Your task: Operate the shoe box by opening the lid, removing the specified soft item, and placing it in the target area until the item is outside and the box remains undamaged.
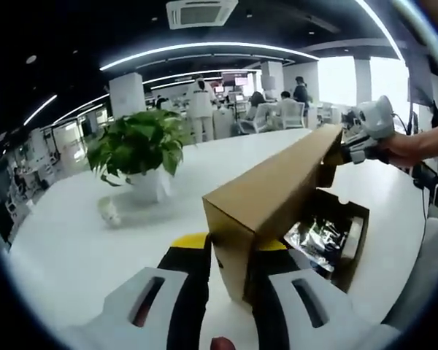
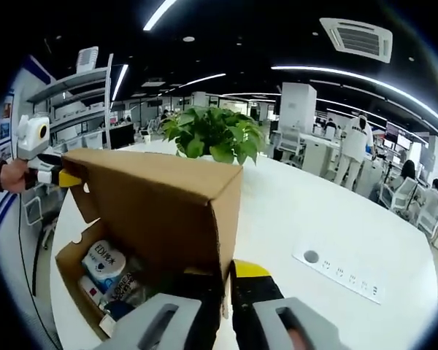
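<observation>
Nearest the lens in the left gripper view, the left hand-held gripper (image 1: 226, 281) is being clenched on one end of the raised cardboard lid (image 1: 277, 182); the lid's end flap is being held between the two jaws. In the right gripper view, the right hand-held gripper (image 2: 226, 295) is being clamped on the opposite end of the same lid, at its lower corner. By this judgement, the lid is being gripped at both ends so that it is being lifted evenly, without twisting or tearing the hinge side.

The lid is being held tilted upward while the shoe box (image 1: 350, 240) is resting on the white surface (image 1: 80, 248). The opening is thereby being exposed for the removal step, which is not yet done.

Inside the box, a glossy crinkled bag (image 1: 317, 237) is lying in the opening in the left gripper view; printed packets (image 2: 106, 266) are lying in the open end in the right gripper view. Which of these is the specified soft item cannot be told. Much of the interior is being hidden by the lid, and the box's near edge is being cut off behind the jaws.

Beyond the box, a potted plant (image 1: 139, 149) is standing on the surface, well apart. No marked target area can be made out.
</observation>
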A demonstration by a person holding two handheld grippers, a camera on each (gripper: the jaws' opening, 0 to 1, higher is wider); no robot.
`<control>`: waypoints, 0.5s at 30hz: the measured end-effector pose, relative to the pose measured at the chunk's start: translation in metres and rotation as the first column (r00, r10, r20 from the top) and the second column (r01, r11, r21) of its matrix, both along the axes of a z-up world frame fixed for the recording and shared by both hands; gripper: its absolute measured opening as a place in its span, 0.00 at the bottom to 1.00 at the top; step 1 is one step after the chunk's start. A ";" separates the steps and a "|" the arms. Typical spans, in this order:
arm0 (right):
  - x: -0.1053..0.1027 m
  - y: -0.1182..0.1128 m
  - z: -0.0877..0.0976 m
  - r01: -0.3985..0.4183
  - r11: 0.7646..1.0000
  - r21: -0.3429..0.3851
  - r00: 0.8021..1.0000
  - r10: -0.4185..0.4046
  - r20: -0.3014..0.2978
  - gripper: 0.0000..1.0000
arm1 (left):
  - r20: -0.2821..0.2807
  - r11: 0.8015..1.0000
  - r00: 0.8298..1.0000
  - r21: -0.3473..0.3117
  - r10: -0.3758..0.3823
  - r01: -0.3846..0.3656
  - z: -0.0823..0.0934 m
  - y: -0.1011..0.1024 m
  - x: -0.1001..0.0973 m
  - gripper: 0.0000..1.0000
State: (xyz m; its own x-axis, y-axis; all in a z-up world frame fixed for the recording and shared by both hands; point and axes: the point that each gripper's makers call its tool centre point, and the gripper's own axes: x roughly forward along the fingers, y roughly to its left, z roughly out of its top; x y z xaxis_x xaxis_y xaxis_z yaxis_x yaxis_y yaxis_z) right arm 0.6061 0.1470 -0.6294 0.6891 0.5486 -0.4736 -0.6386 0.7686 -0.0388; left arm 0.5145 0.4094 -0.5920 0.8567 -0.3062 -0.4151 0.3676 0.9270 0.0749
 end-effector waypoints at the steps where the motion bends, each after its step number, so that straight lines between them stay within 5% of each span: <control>1: 0.001 0.000 0.000 0.000 1.000 -0.001 1.000 0.000 0.000 0.00 | -0.001 1.000 1.000 -0.001 0.003 -0.003 0.000 0.000 0.001 0.16; 15: 0.011 0.003 0.000 -0.009 1.000 -0.005 1.000 0.009 -0.015 0.00 | -0.042 0.999 0.998 -0.011 0.037 -0.037 -0.014 0.006 0.013 0.15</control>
State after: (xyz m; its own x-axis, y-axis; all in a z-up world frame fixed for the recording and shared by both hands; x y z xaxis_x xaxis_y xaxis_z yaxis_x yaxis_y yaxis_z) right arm 0.6168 0.1500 -0.6291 0.6768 0.5526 -0.4865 -0.6462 0.7624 -0.0329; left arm 0.5277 0.4154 -0.6059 0.8492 -0.2799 -0.4477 0.3358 0.9407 0.0489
